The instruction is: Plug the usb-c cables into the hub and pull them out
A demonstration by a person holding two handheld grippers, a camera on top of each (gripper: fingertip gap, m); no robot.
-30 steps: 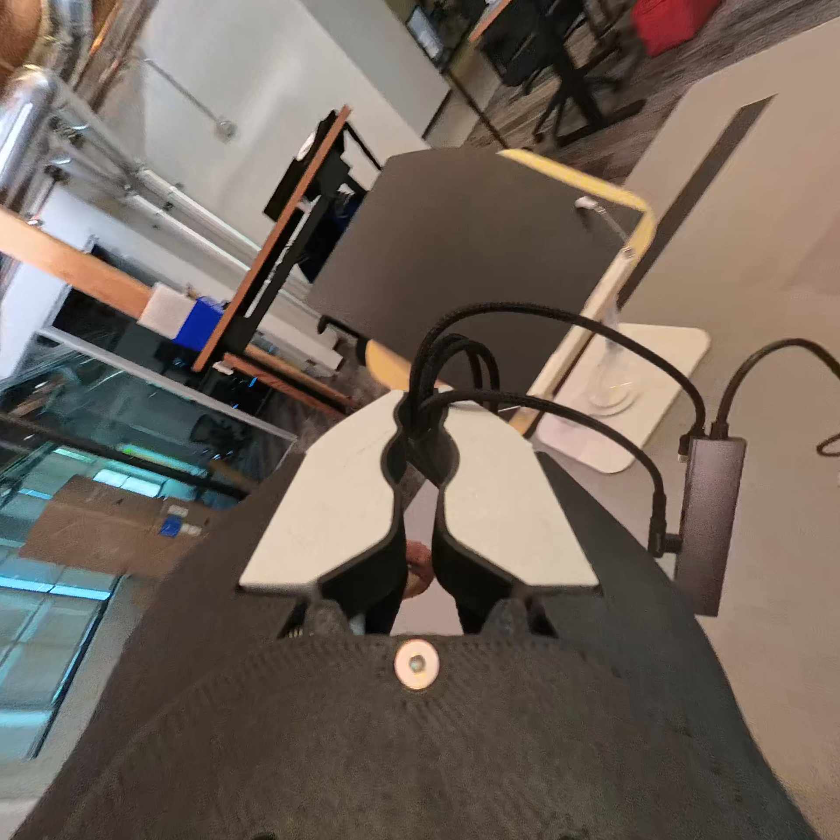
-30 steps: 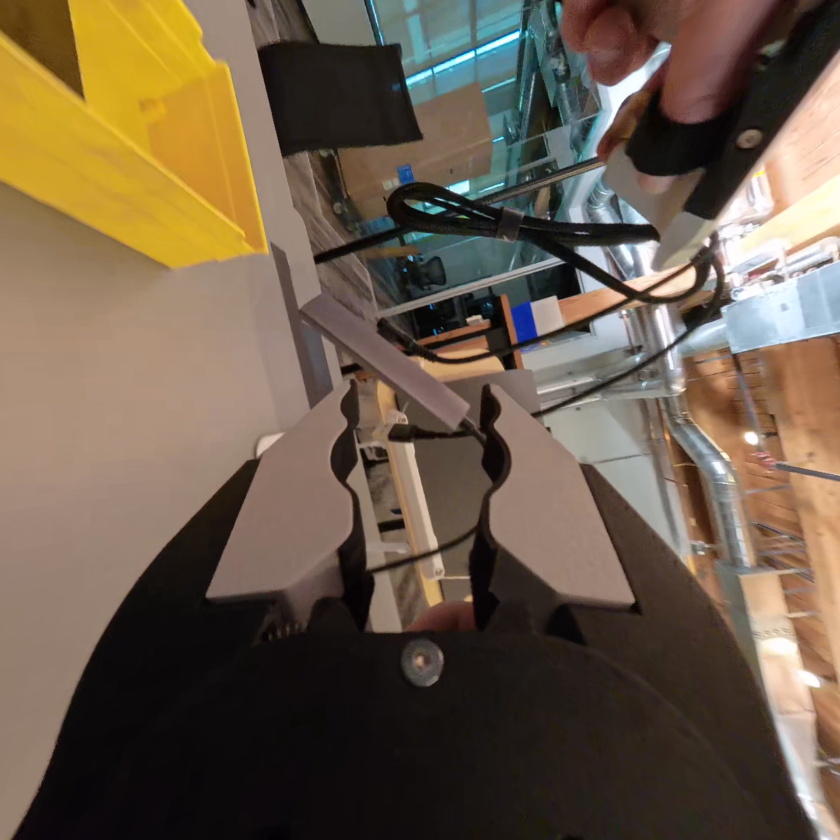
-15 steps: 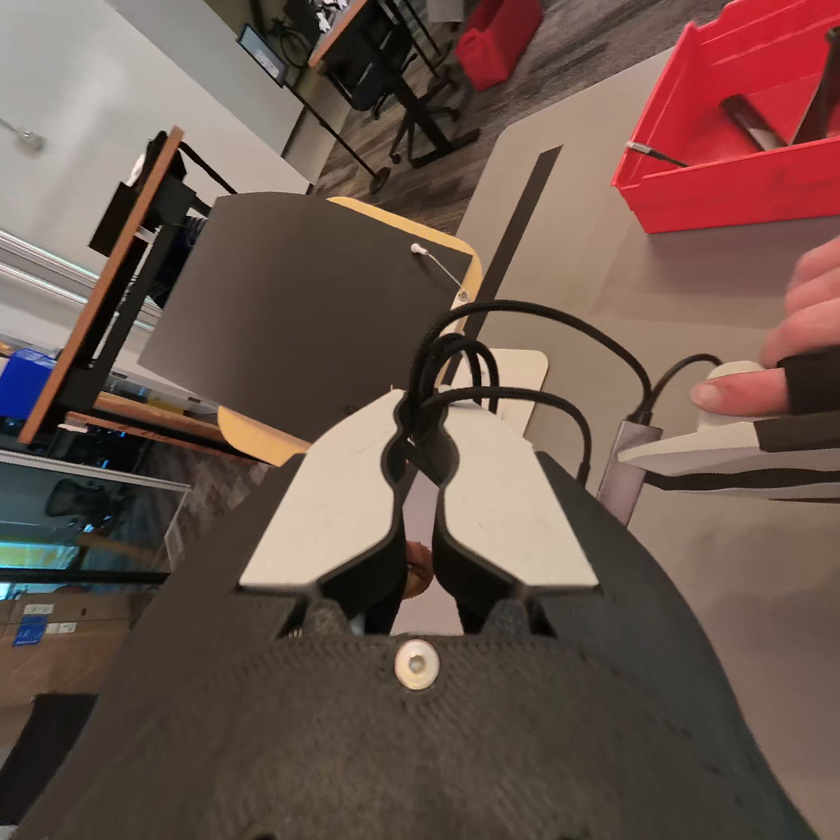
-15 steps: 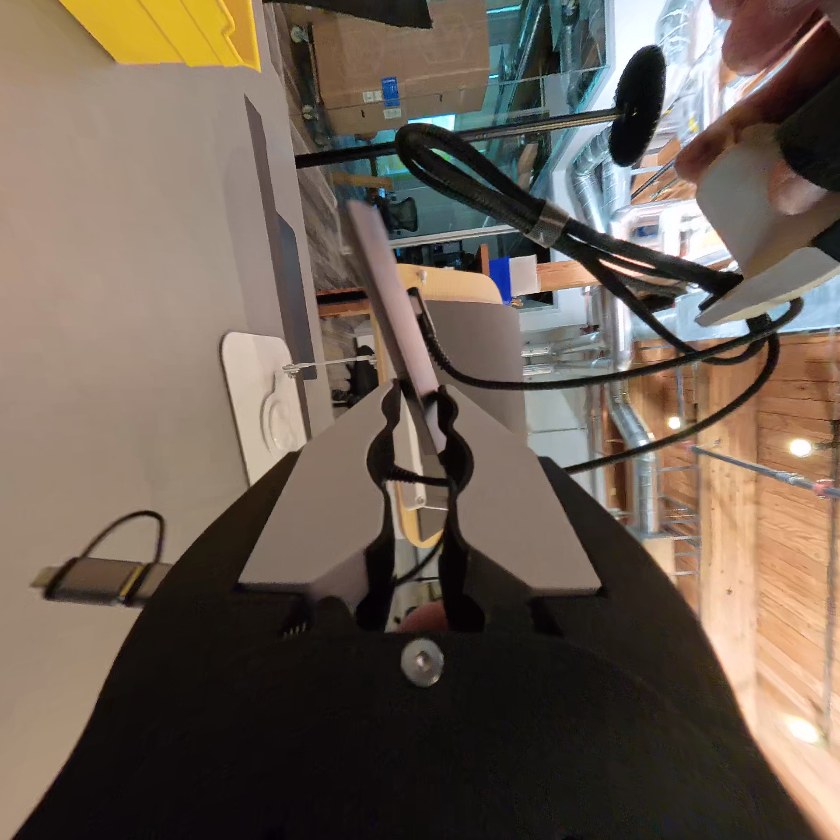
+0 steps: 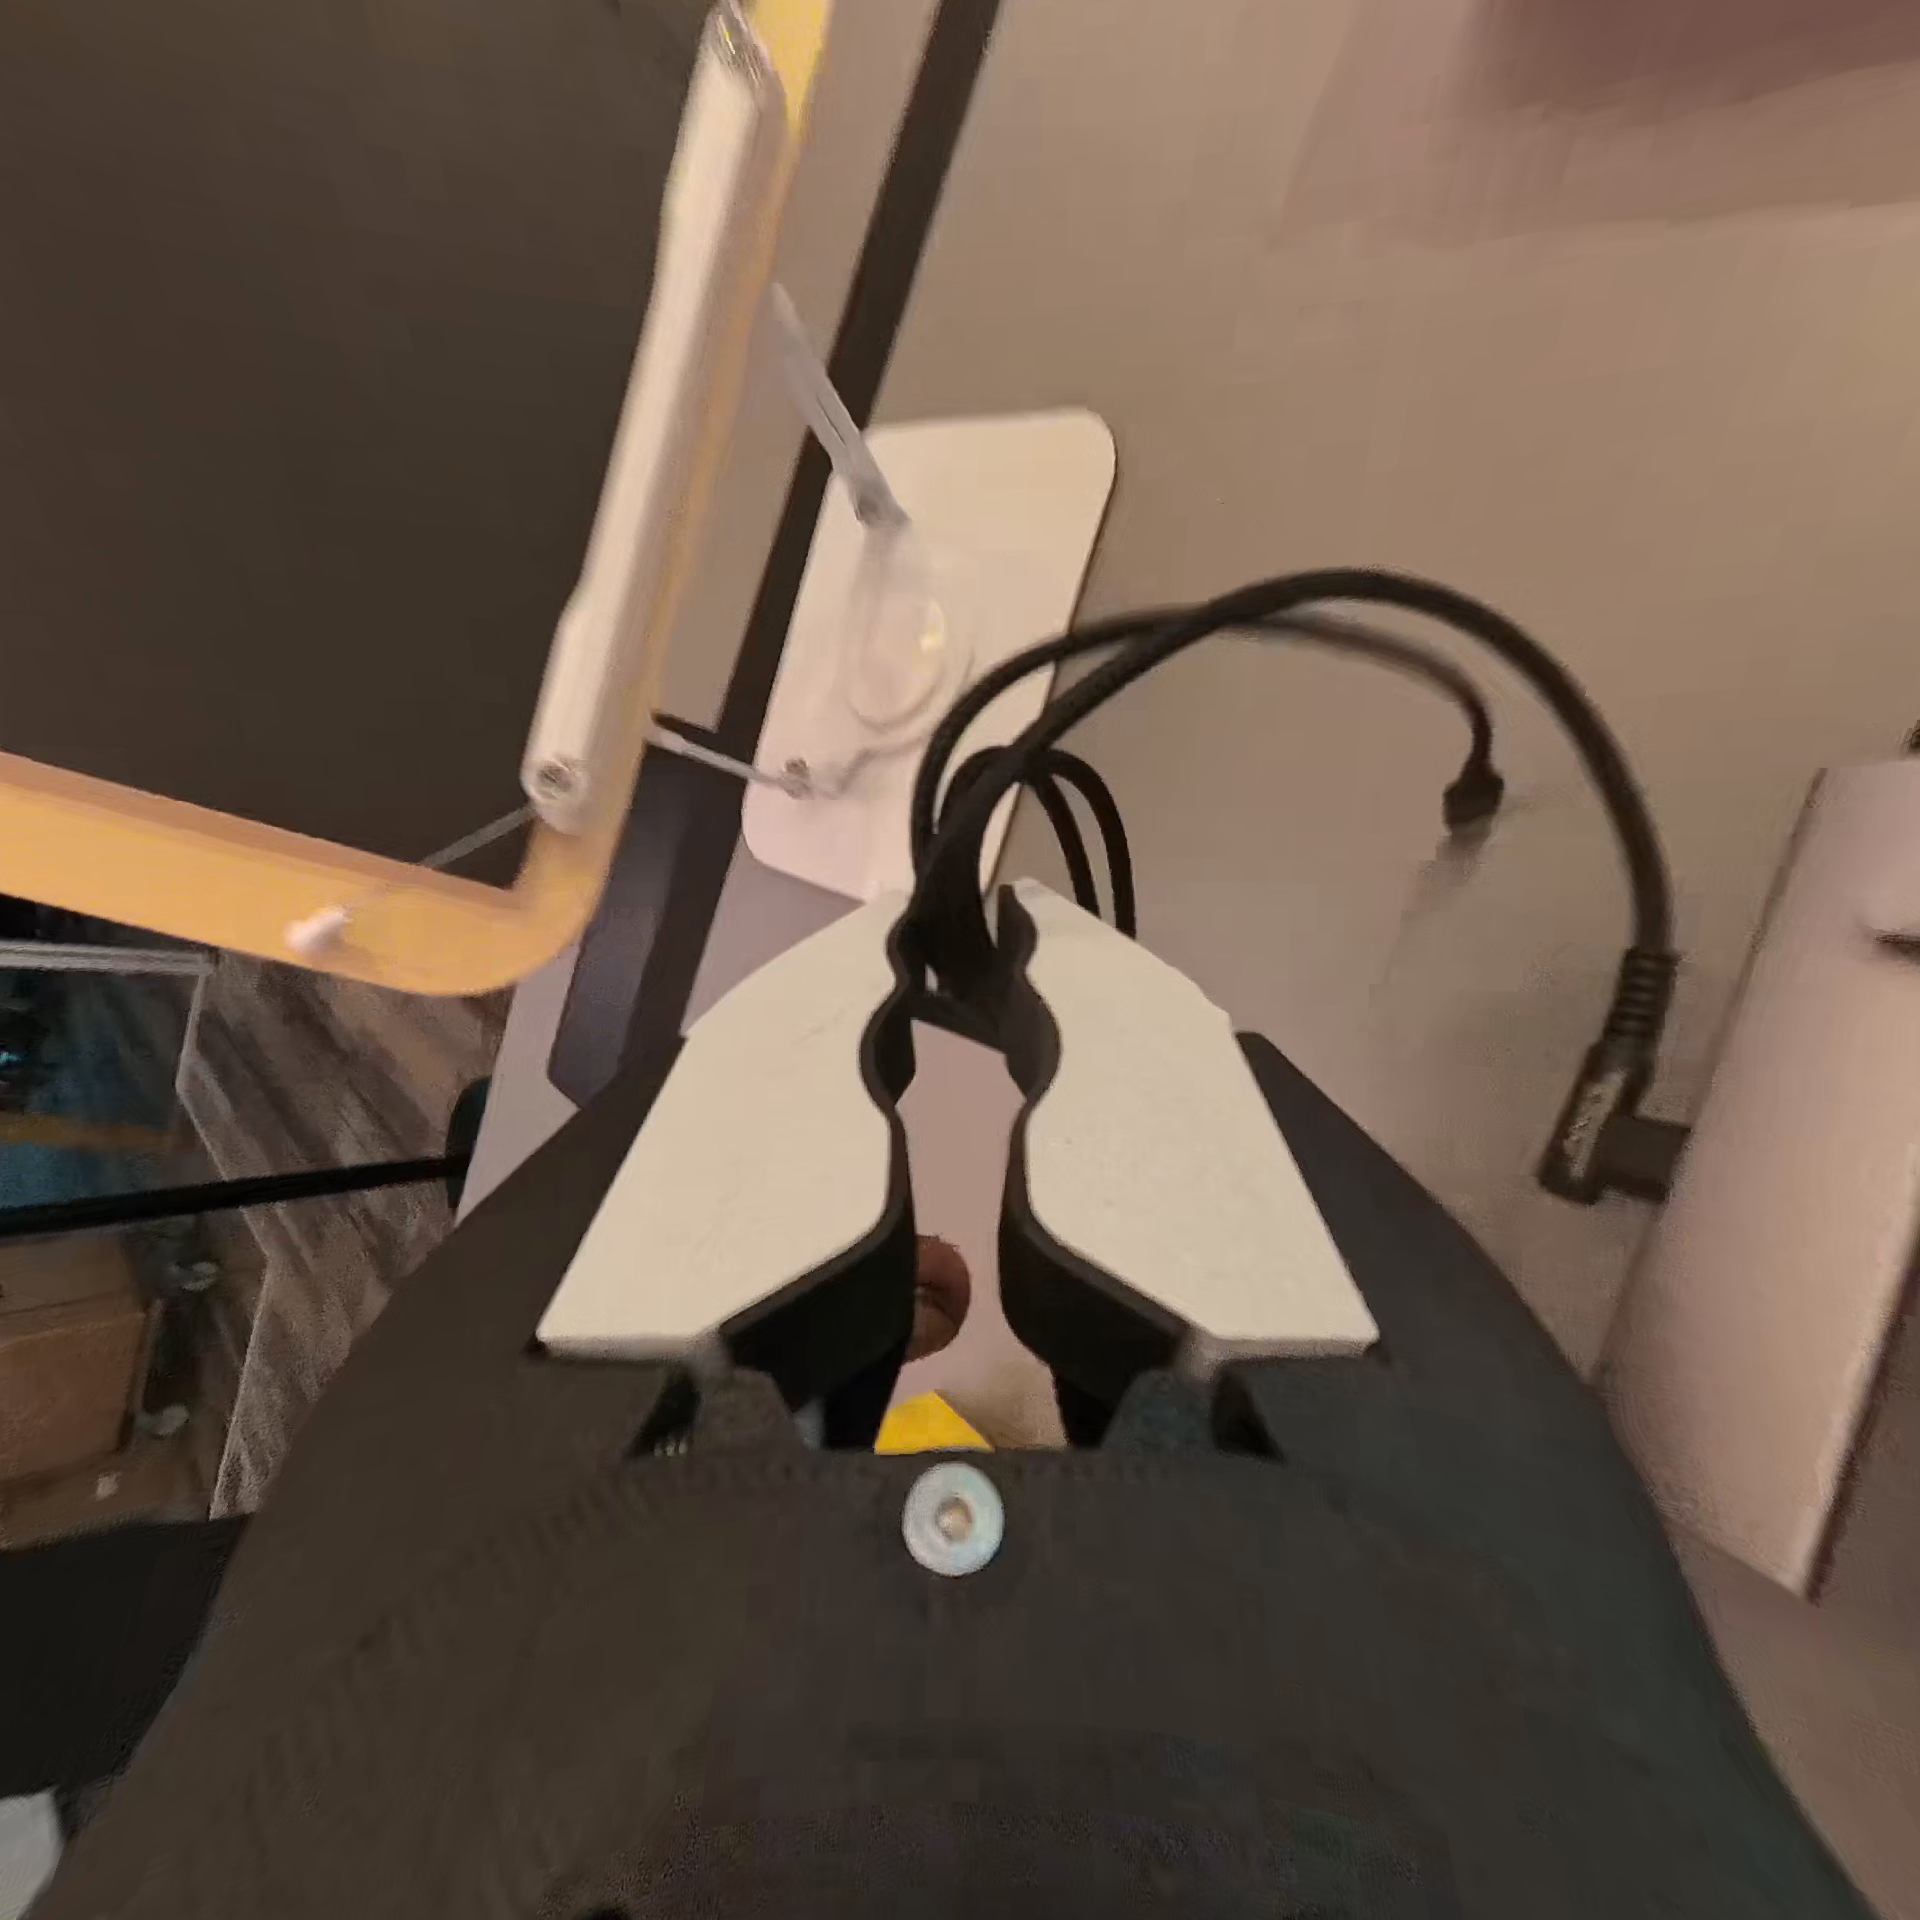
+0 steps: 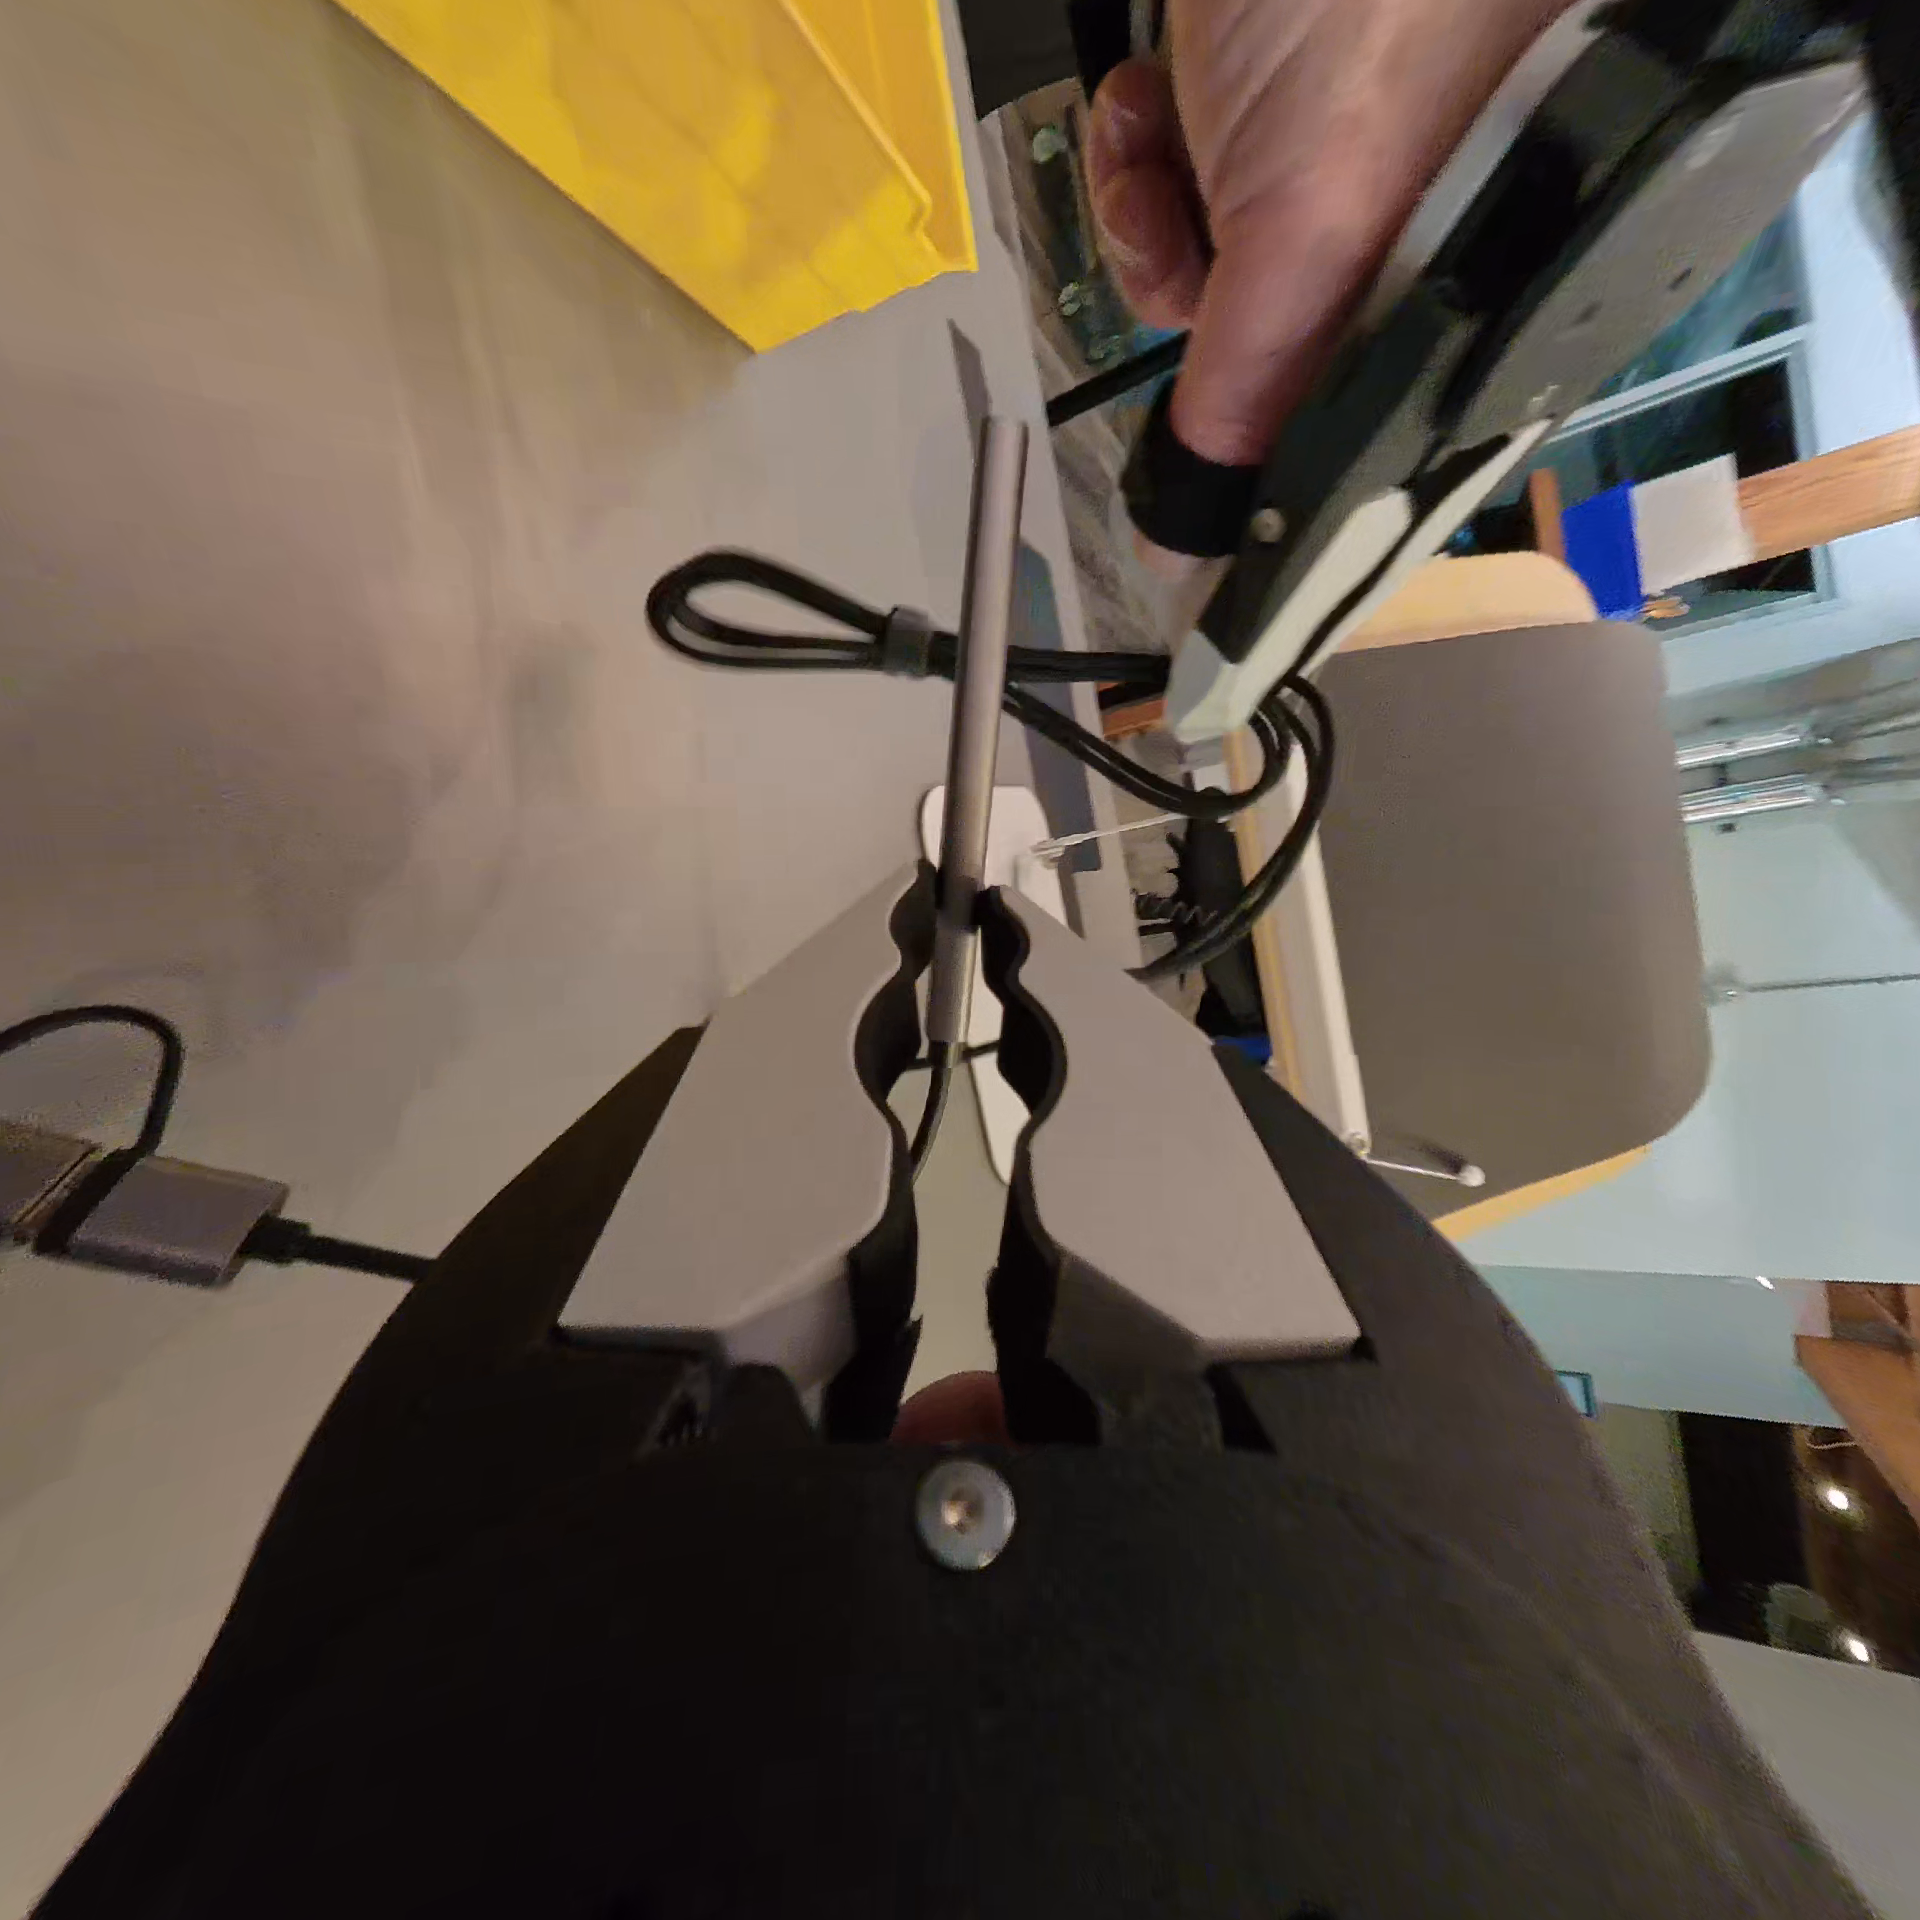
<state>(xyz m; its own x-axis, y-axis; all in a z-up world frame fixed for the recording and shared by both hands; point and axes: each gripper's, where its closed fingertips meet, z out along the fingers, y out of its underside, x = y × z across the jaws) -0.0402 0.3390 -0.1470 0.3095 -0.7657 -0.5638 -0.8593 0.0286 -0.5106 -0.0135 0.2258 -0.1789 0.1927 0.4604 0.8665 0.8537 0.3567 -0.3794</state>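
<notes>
Black cables [image 5: 1049, 727] clamped in left gripper [image 5: 961, 940] jaws; right gripper [image 6: 961, 914] jaws clamp hub [image 6: 977, 665] edge-on.

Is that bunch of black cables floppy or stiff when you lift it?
Probably floppy: the cable bundle pinched in the left gripper arches over and its loose plug ends droop. A band ties the loops, so they likely stay together. It looks light; a fingertip pinch holds it.

A grey table [image 6: 312, 623] carries a yellow bin [image 6: 727, 156]. Beside it stands a chair [image 5: 260, 416] with a dark seat and pale wood rim, on grey plank floor [image 5: 291, 1091]. Windows [image 6: 1766, 312] behind.
</notes>
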